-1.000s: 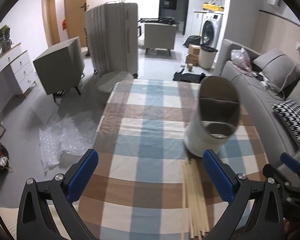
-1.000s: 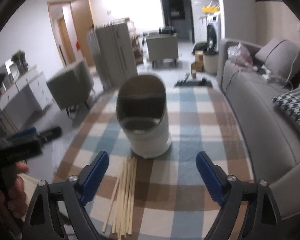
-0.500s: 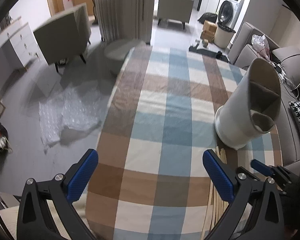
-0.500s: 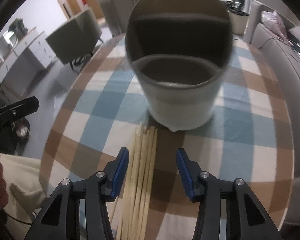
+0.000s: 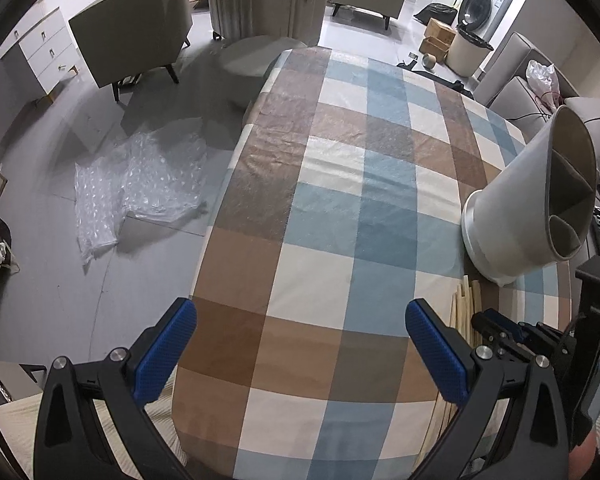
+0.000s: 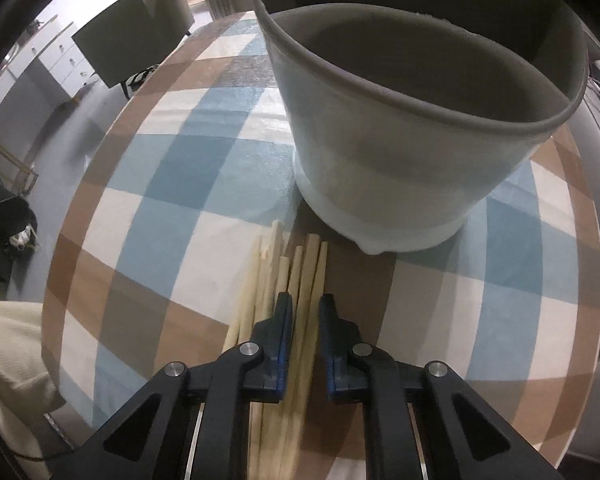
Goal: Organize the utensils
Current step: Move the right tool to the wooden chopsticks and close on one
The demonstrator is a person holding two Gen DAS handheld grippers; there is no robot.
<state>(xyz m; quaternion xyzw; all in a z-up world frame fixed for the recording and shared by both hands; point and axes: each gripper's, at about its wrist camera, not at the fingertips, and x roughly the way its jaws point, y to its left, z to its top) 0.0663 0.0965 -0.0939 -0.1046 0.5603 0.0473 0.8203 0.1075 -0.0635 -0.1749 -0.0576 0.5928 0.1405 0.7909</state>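
A bundle of several pale wooden chopsticks point(image 6: 288, 280) lies on the checked tablecloth point(image 6: 204, 152), just in front of a white divided utensil holder point(image 6: 400, 168). My right gripper point(image 6: 305, 308) is low over the bundle, its jaws narrowed to a small gap around two or three sticks. In the left wrist view the holder point(image 5: 516, 200) stands at the right, the chopsticks point(image 5: 466, 304) are below it, and the right gripper point(image 5: 512, 332) is over them. My left gripper point(image 5: 300, 344) is wide open and empty above the table's near left part.
The table's left edge point(image 5: 228, 184) drops to a grey floor with bubble wrap point(image 5: 140, 176). A grey armchair point(image 5: 136, 44) stands further left. A sofa point(image 5: 512, 80) runs along the table's right side.
My right gripper has dropped down onto the chopsticks and its jaws have closed from wide open to a narrow gap around some sticks. My left gripper has swung left, staying open.
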